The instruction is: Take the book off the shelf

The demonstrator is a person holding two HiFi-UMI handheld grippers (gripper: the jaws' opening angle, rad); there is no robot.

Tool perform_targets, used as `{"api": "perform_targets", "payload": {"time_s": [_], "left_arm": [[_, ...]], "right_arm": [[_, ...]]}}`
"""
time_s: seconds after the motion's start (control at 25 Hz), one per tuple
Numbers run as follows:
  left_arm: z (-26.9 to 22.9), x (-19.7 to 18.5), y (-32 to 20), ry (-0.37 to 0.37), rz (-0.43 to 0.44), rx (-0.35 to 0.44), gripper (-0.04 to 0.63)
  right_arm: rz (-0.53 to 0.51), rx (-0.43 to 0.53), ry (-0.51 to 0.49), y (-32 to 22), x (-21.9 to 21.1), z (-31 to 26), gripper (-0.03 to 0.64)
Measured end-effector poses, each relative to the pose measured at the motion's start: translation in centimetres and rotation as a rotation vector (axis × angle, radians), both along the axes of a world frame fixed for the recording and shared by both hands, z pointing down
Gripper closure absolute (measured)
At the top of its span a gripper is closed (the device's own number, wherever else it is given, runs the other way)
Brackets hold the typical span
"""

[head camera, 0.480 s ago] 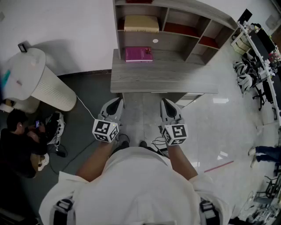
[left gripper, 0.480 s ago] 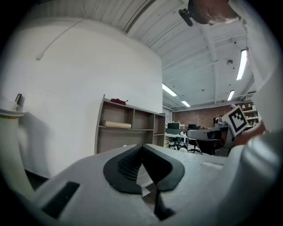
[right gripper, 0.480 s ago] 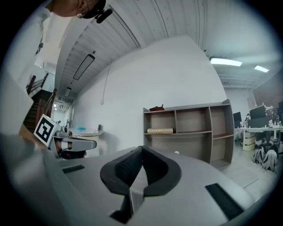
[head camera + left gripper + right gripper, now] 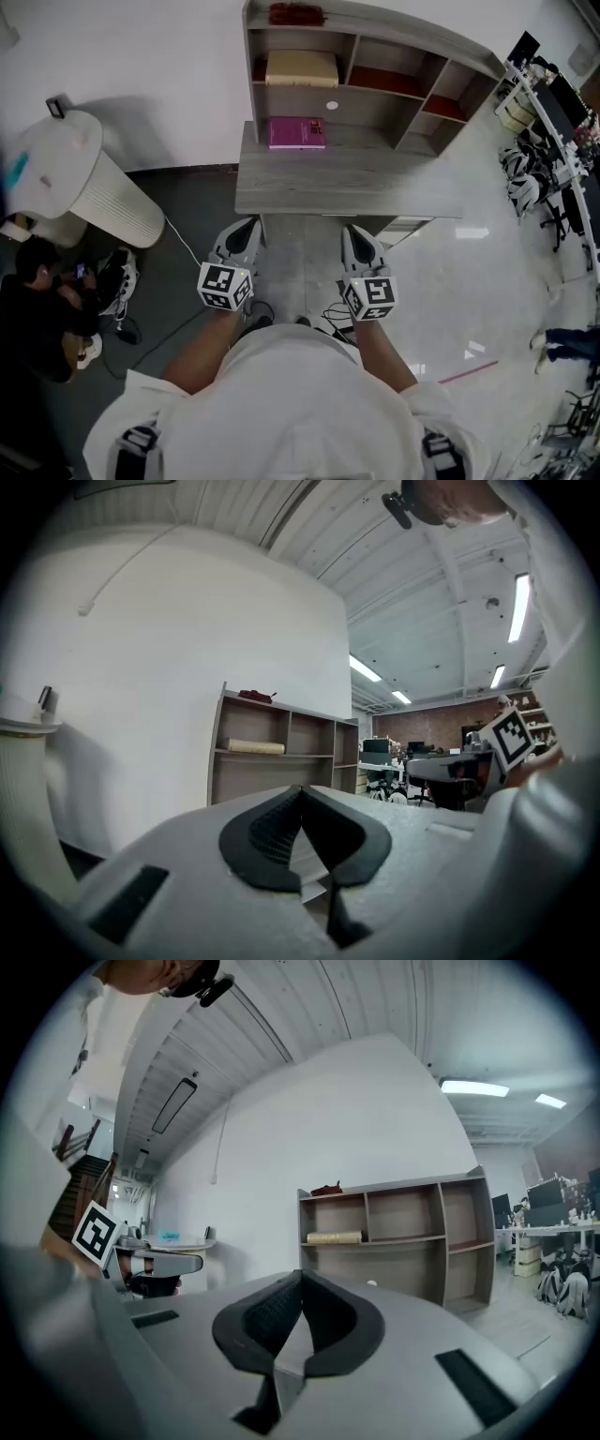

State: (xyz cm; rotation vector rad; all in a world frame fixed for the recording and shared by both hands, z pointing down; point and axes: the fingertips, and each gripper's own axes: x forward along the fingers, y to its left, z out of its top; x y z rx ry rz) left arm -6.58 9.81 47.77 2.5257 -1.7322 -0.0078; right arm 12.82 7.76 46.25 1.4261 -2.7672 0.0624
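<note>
- Two hand-held grippers pointed level toward a grey wood-grain shelf unit [image 4: 412, 70]. Both stopped short of the front edge of its broad desk-like ledge [image 4: 347, 178].
- Left gripper [image 4: 250, 223]: it had a pale grey moulded shell with black ribbed pads. The pads were pressed together at the tips with nothing between them. A cube with black-and-white square markers sat at its rear.
- Right gripper [image 4: 352, 231]: it had the same build and marker cube. Its dark textured pads also met at the tips and held nothing.
- Pink book [image 4: 297, 132]: a thin, flat rectangle, it lay face up on the ledge against the shelf unit's back panel, toward the left. It was well apart from both grippers.
- Cream book [image 4: 302, 68]: thick and pale, with a matt cover, it lay flat in the shelf unit's upper left compartment. That put it one level above the pink book.
- Dark red object [image 4: 296, 13]: low and lumpy, it rested on the shelf unit's top board at the left end. What it was could not be made out.
- Small white disc [image 4: 332, 106]: round and flat, it sat on the back panel just right of the pink book.
- White cylinder [image 4: 94, 178]: tall, with fine vertical ribs and a smooth rounded top, it stood left of the shelf unit against the plain white wall.
- Floor: it was dark and matt left of the shelf unit, and pale, glossy and reflective [image 4: 487, 272] to the right.
</note>
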Motion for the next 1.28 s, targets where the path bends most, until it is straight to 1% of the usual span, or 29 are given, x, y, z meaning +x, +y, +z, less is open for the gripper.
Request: {"api": "perform_targets", "payload": {"time_s": [0.12, 0.24, 0.56, 0.76, 1.0, 1.28], "left_arm": [[0.1, 0.3, -0.4, -0.005, -0.023, -0.004, 0.581], [0.1, 0.9, -0.9, -0.014, -0.045, -0.007, 0.581], [0.0, 3.3, -1.6, -0.02, -0.084, 0.014, 0.581], [0.0, 4.6, -1.7, -0.022, -0.09, 0.02, 0.581], [-0.6, 4.9, -2.5, -0.026, -0.103, 0.046, 0.581], [-1.7, 4.3, -4.8, -0.011, -0.116, 0.067, 0.581]], "right_arm": [[0.022, 0.0, 0.013, -0.5, 0.9, 0.3, 0.603], [0.035, -0.007, -0.004, -1.3, 2.0, 0.2, 0.601], [0.013, 0.022, -0.062, -2.9, 4.5, -0.6, 0.6], [-0.009, 0.025, -0.097, -3.3, 5.5, -0.8, 0.6], [-0.027, 0.02, -0.136, -3.8, 6.2, -0.4, 0.601], [-0.046, 0.008, -0.143, -5.6, 5.7, -0.4, 0.6]]}}
